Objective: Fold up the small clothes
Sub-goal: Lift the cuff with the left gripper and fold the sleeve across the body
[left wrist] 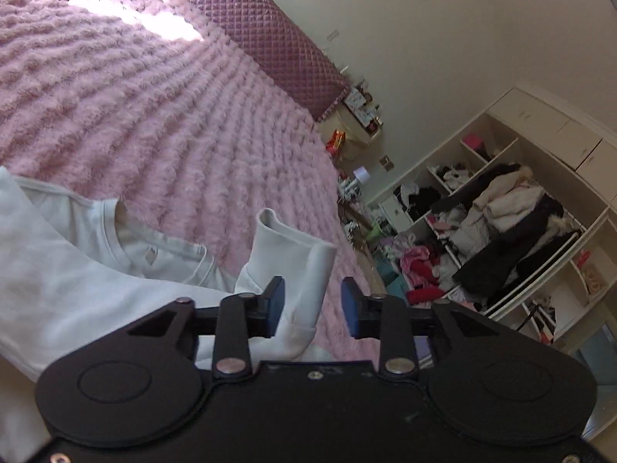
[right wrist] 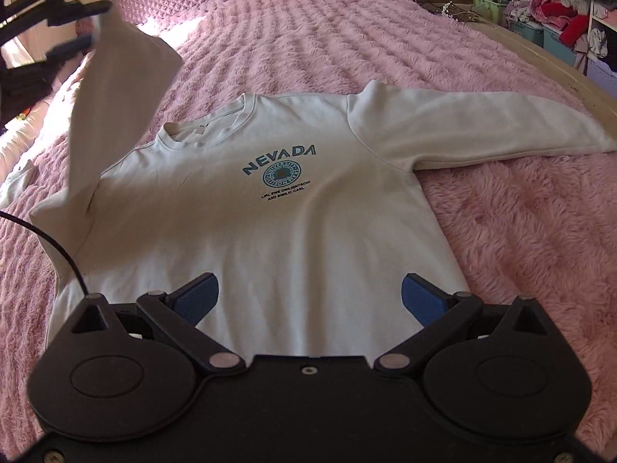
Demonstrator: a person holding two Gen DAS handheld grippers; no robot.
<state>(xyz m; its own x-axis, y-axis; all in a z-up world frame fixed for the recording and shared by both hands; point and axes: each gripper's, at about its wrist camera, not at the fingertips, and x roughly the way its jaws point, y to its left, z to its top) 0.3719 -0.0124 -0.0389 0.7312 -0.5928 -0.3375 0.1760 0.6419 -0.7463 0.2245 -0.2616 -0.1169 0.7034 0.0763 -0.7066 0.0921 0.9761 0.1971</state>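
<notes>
A white long-sleeved sweatshirt (right wrist: 293,216) with a blue "NEVADA" print lies face up on the pink fluffy bedspread (right wrist: 520,231). Its right sleeve (right wrist: 474,123) lies stretched out flat. Its left sleeve (right wrist: 115,88) is lifted up off the bed. My left gripper (right wrist: 83,27) is at that sleeve's cuff. In the left wrist view the cuff (left wrist: 293,270) stands between the left gripper's (left wrist: 313,293) blue pads, which are apart with a gap beside the cloth. My right gripper (right wrist: 308,297) is wide open and empty above the sweatshirt's hem.
A purple quilted headboard (left wrist: 270,38) runs along the bed's far side. An open white wardrobe (left wrist: 501,223) full of clothes stands beyond the bed's edge. A nightstand (left wrist: 358,115) with small items stands by the wall. A black cable (right wrist: 50,243) crosses the left of the right wrist view.
</notes>
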